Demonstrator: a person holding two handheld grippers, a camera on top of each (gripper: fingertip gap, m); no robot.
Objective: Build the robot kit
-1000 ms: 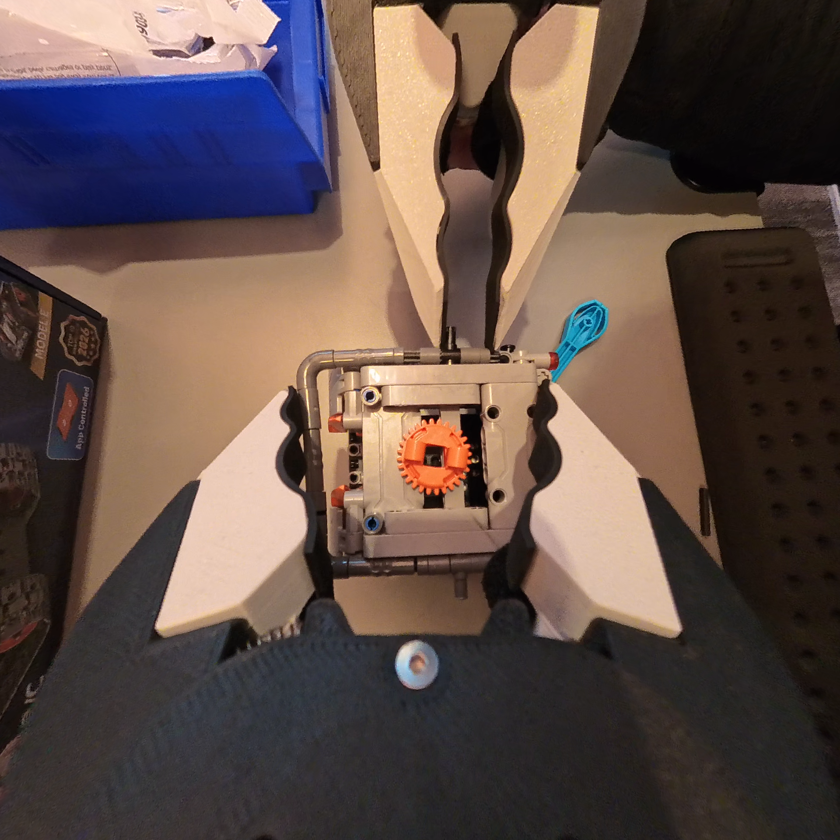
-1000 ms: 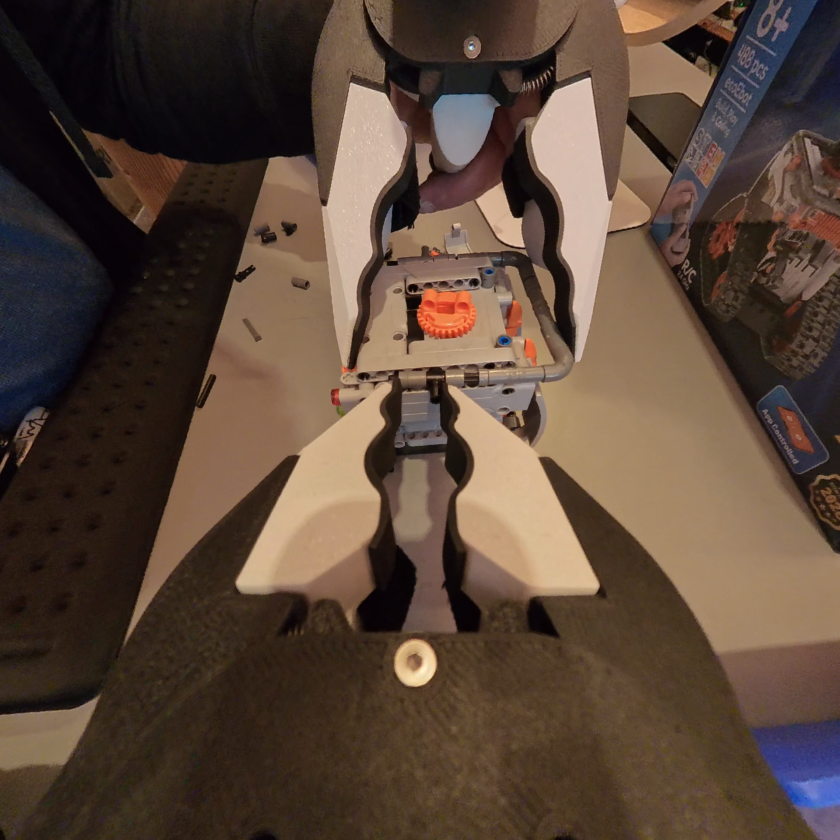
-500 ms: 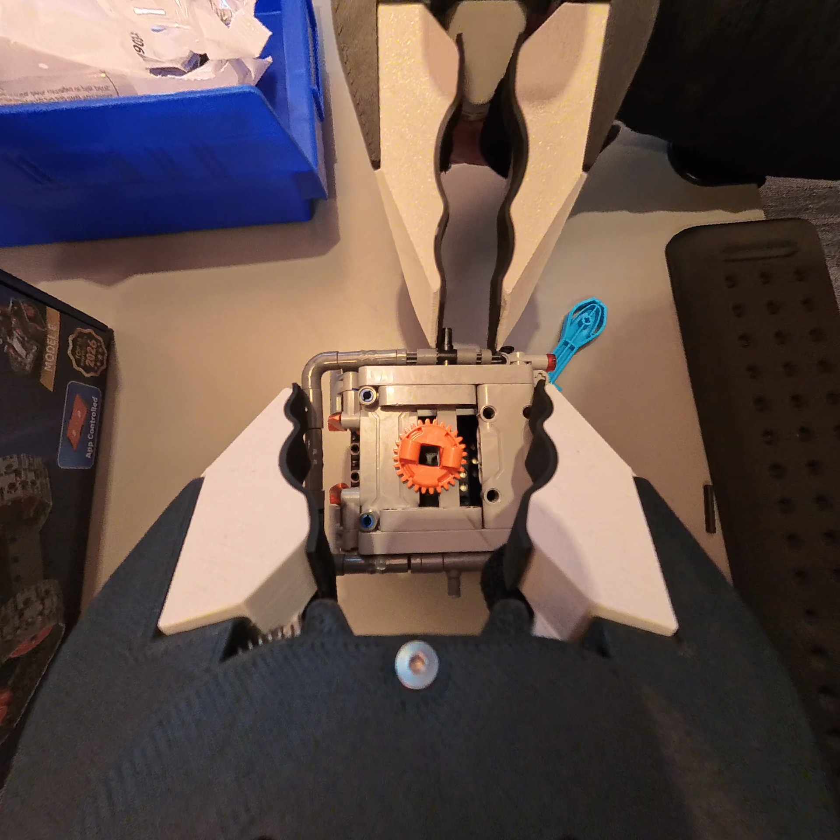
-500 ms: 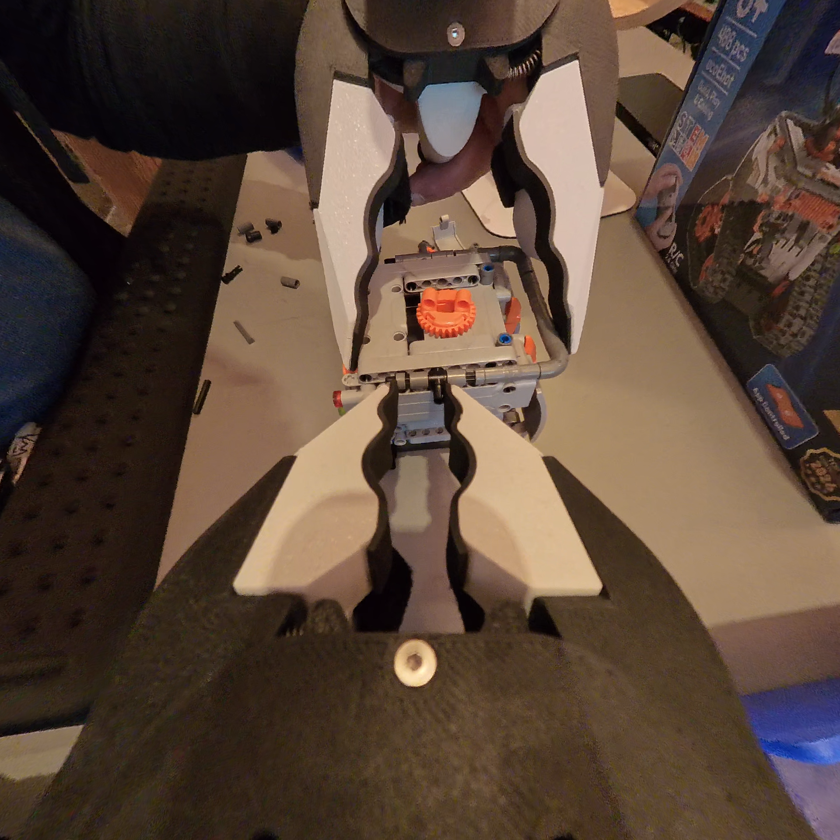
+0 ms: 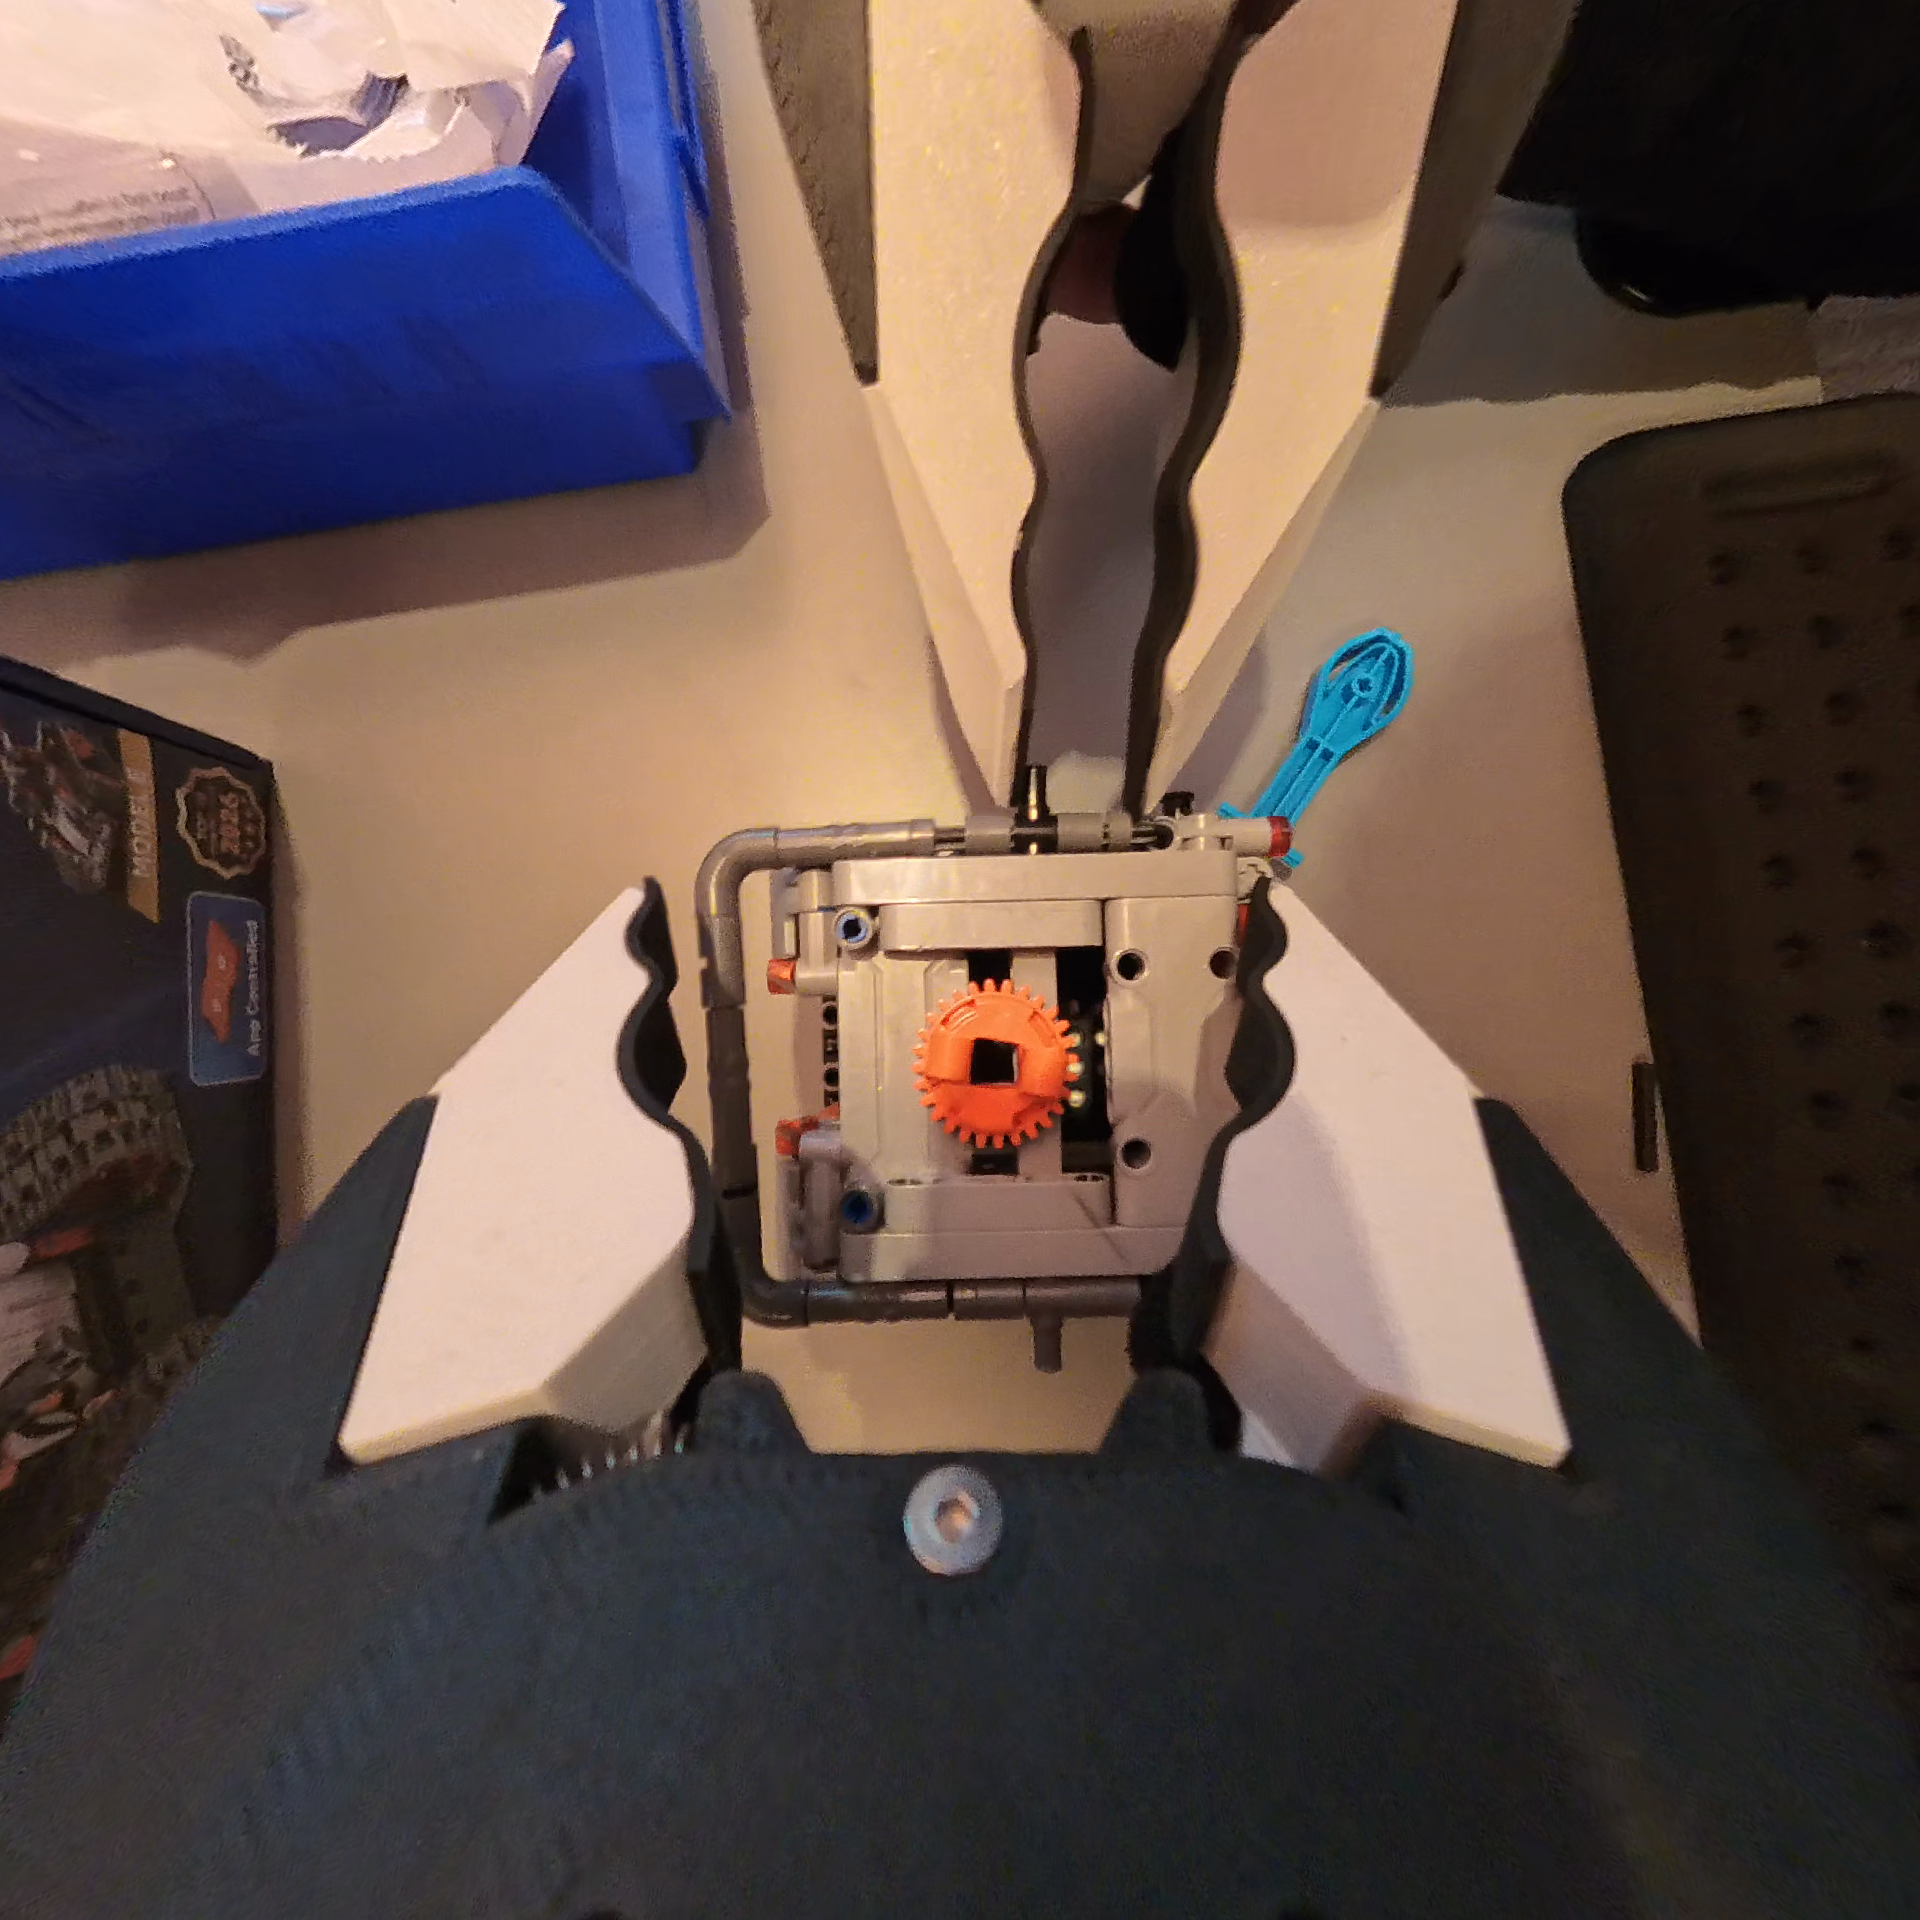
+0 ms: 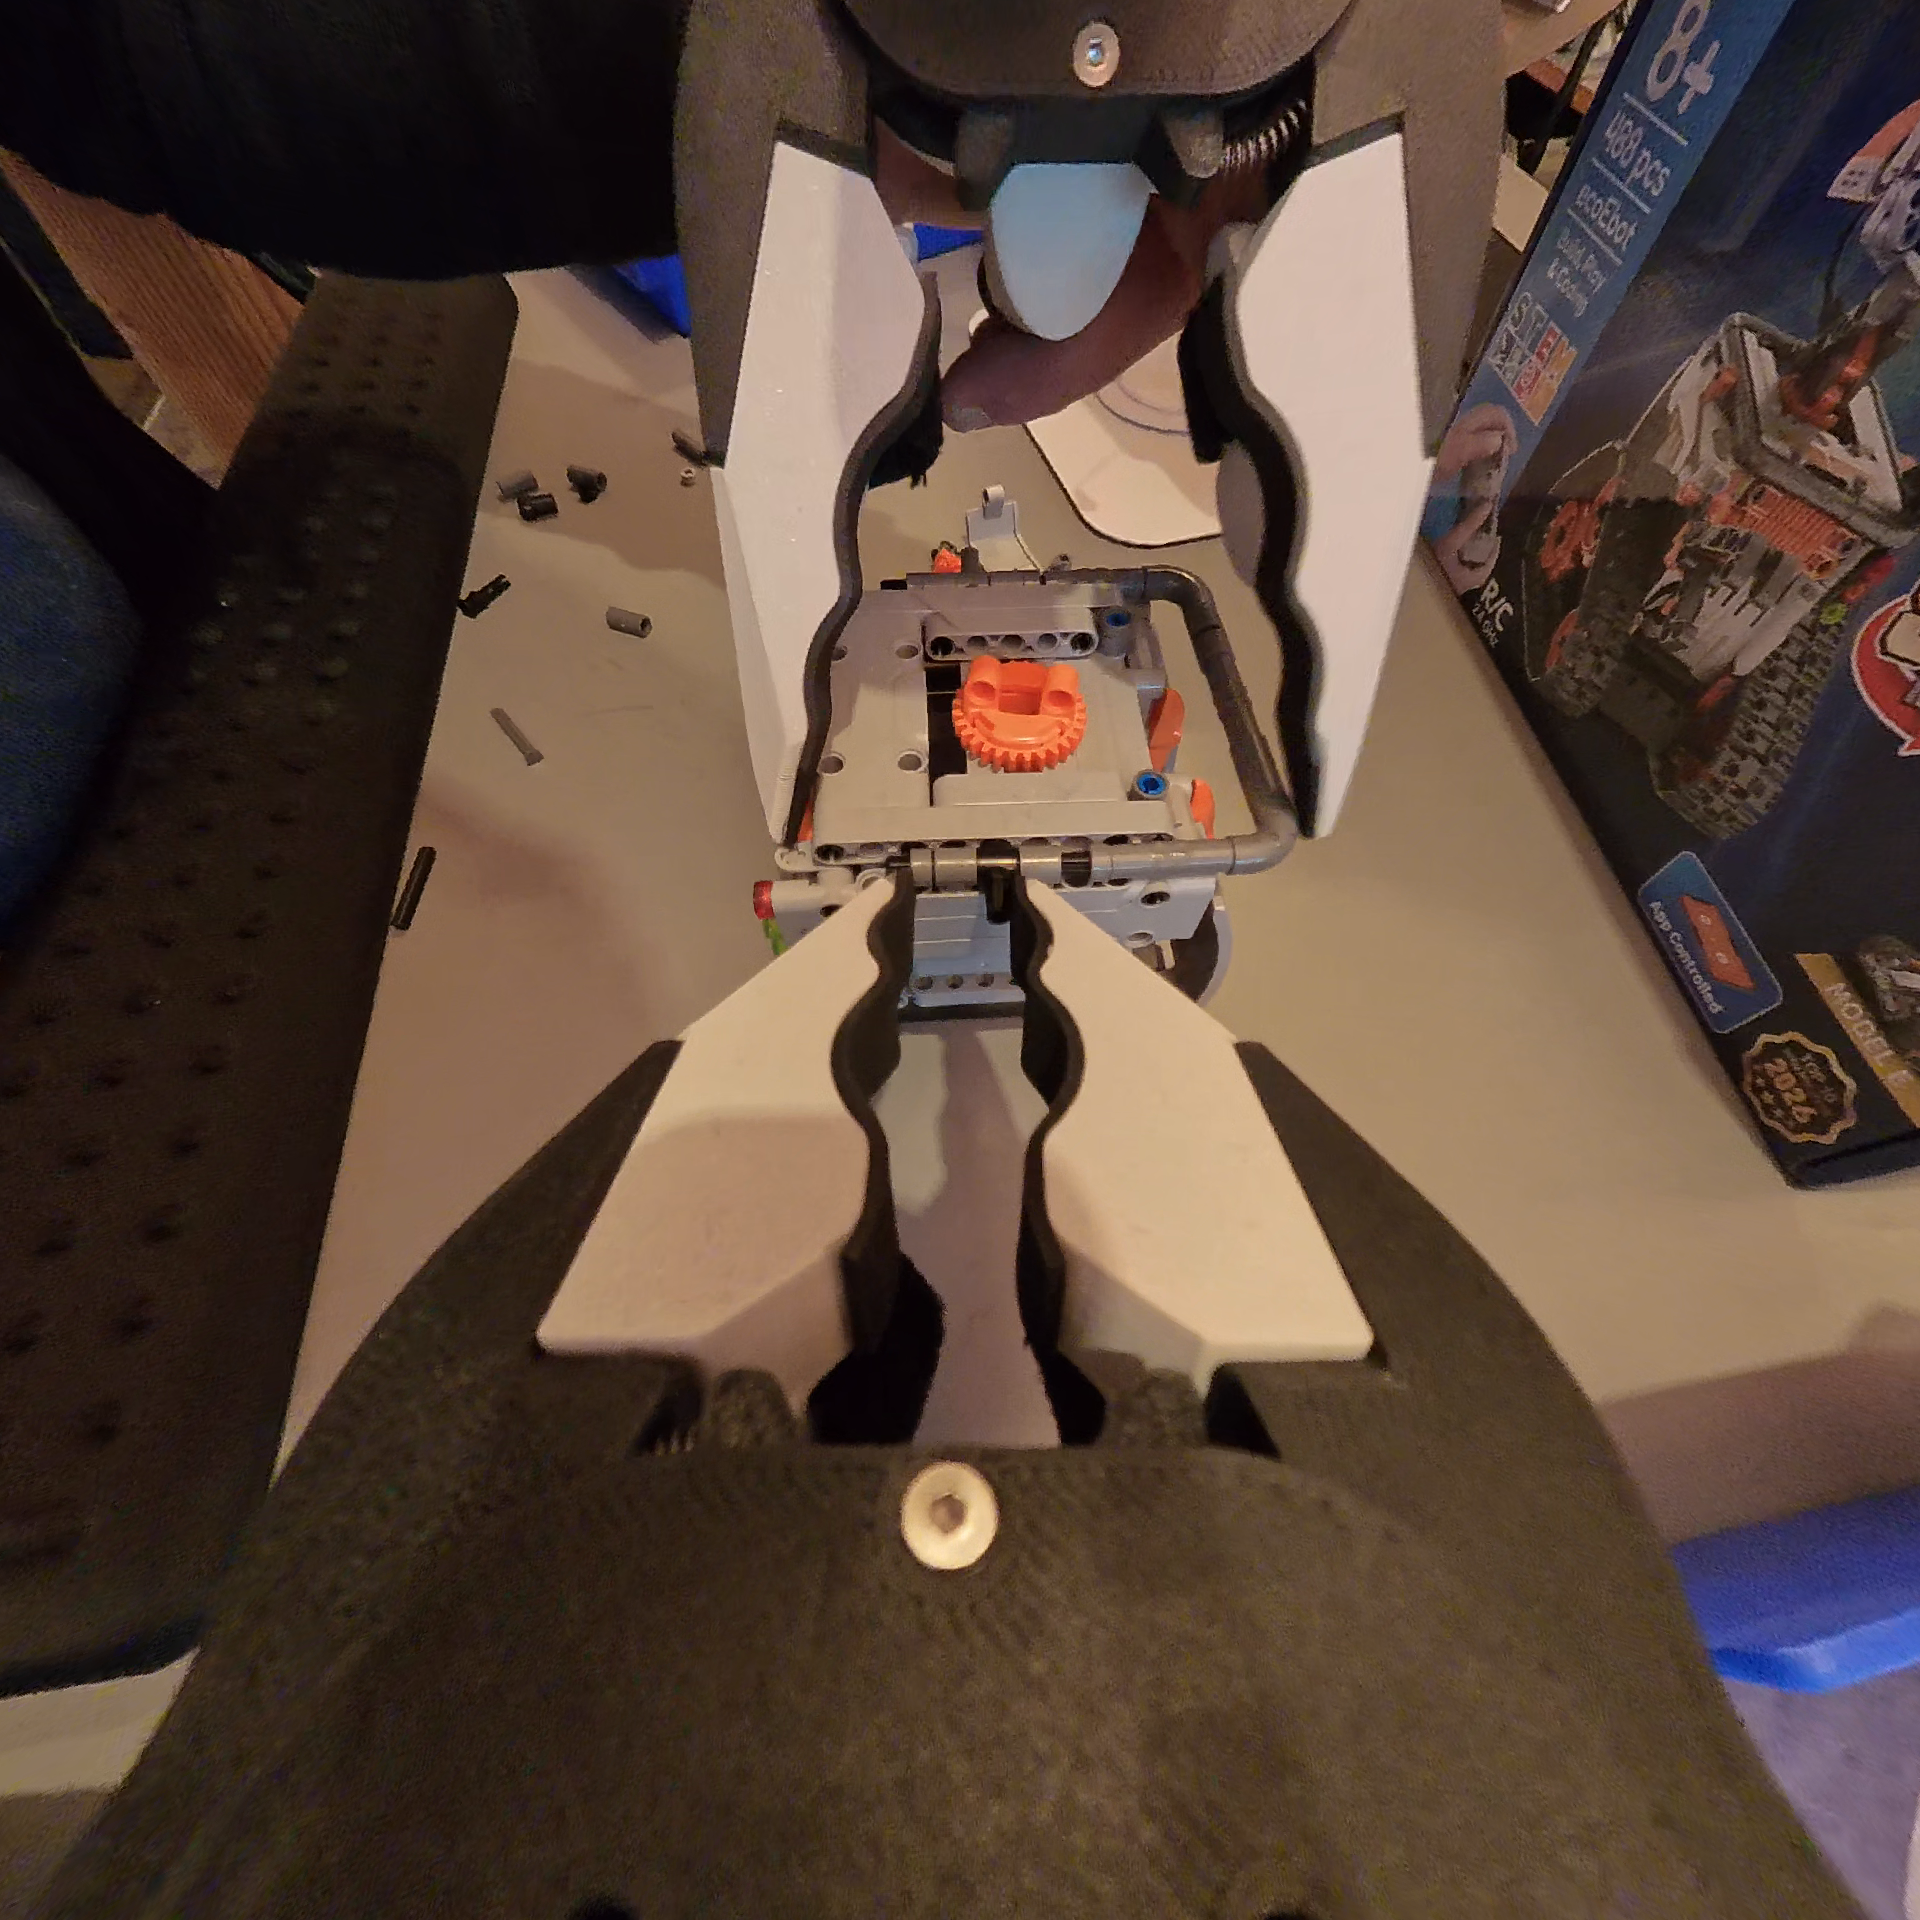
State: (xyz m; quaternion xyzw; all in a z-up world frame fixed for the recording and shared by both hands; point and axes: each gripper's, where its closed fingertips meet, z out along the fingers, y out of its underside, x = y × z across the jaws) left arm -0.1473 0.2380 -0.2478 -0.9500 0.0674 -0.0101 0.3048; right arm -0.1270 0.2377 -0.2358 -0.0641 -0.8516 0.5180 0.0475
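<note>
While the left gripper [image 5: 951,1049] jaws clamp the grey block model [image 5: 997,1081], right gripper [image 6: 956,904] jaws pinch its edge rod [image 6: 1049,860]

Blue bin [image 5: 312,343], printed box [image 6: 1714,623], black perforated mat [image 5: 1787,831].

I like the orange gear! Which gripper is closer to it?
Left. The left gripper has its fingers on both sides of the grey brick block, with the orange gear right between them. The right gripper only pinches the block's far edge rail.
</note>
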